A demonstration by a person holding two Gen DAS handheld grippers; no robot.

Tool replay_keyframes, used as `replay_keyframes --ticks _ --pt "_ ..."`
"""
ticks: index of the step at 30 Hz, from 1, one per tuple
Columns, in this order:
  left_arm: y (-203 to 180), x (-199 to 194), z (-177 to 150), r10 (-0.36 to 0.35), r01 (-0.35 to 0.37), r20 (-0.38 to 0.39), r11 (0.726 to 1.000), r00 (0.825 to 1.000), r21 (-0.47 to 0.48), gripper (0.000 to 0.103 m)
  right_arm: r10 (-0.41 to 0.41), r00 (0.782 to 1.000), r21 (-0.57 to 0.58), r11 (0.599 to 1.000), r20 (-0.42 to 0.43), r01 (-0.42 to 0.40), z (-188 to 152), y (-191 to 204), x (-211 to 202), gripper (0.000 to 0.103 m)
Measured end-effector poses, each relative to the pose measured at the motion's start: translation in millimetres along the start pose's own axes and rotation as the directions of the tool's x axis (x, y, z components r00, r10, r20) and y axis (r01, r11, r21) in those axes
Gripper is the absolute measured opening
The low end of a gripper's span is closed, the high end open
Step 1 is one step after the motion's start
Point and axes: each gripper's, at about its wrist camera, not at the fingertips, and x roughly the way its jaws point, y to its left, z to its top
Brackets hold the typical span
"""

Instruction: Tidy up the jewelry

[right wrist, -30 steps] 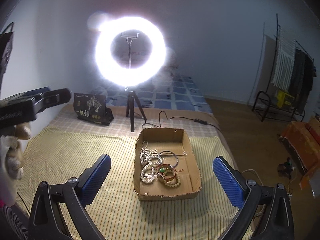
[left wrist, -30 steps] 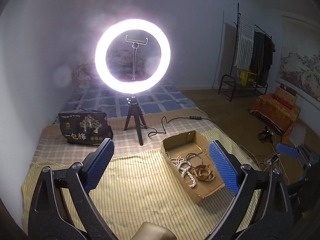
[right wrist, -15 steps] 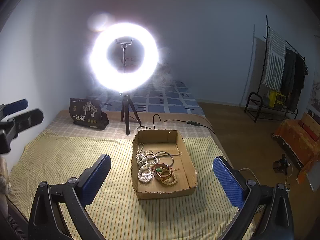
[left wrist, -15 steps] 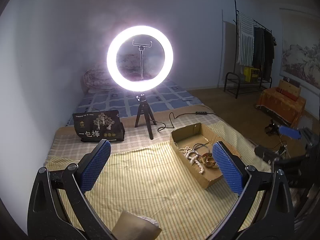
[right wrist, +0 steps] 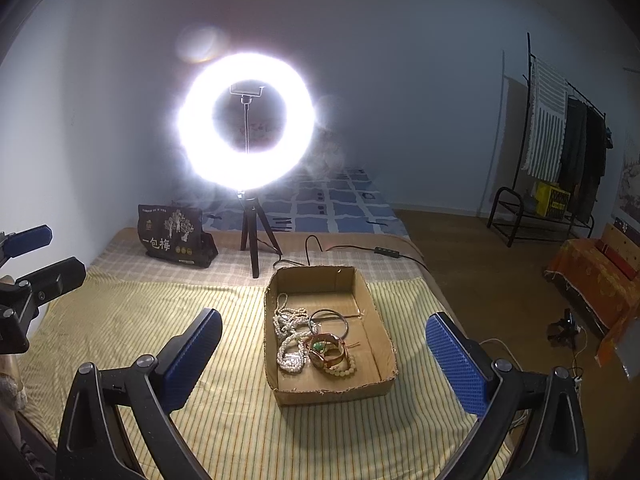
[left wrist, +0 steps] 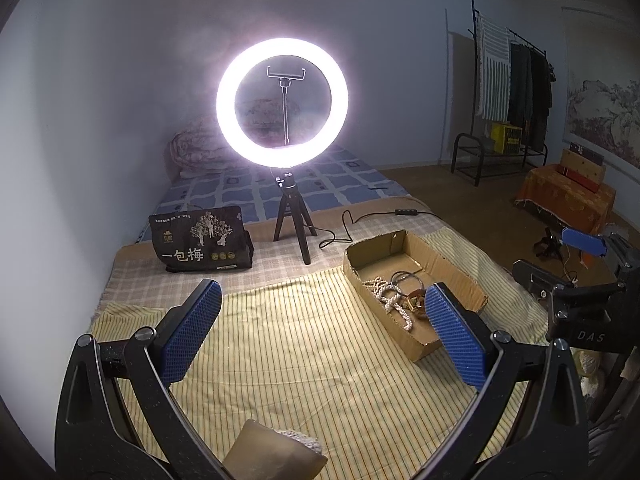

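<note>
The jewelry lay heaped in a shallow cardboard box (right wrist: 332, 332) that sat on a yellow striped cloth (right wrist: 224, 420). In the right wrist view the box stood between the two blue fingertips and ahead of them, nearer the right-hand one. Inside it a white bead strand (right wrist: 289, 340) filled the left half, a thin dark hoop (right wrist: 329, 320) lay just beyond the middle, and a gold-toned bangle with a green stone (right wrist: 326, 350) rested on a loop of pale beads (right wrist: 340, 369) at the near end. The far end of the box was bare cardboard.

The right gripper (right wrist: 324, 364) hung above the cloth with its fingers spread wide, holding nothing and touching nothing. The left gripper (left wrist: 320, 332) was likewise spread wide and held nothing; in its own view the box (left wrist: 416, 292) lay ahead and to the right, partly hidden behind the right-hand fingertip, with the bead strand (left wrist: 390, 300) showing just left of that pad.

Beyond the fingers, past the cloth's far edge, a lit ring light (right wrist: 245, 132) stood on a small tripod (right wrist: 253, 240), its cable (right wrist: 352, 250) trailing behind the box. A black printed bag (right wrist: 174, 236) stood to the tripod's left. A clothes rack (right wrist: 560, 148) stood far off to the right.
</note>
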Motion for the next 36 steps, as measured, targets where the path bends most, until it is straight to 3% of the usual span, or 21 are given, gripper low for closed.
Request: replay_keyframes --ticks 36 --pt "-1.1 -1.7 -4.9 -0.004 0.004 -0.008 1.000 1.000 -0.002 0.103 0.003 1.000 -0.009 1.000 -0.008 -0.003 -3.2 0.9 0.9 0.103"
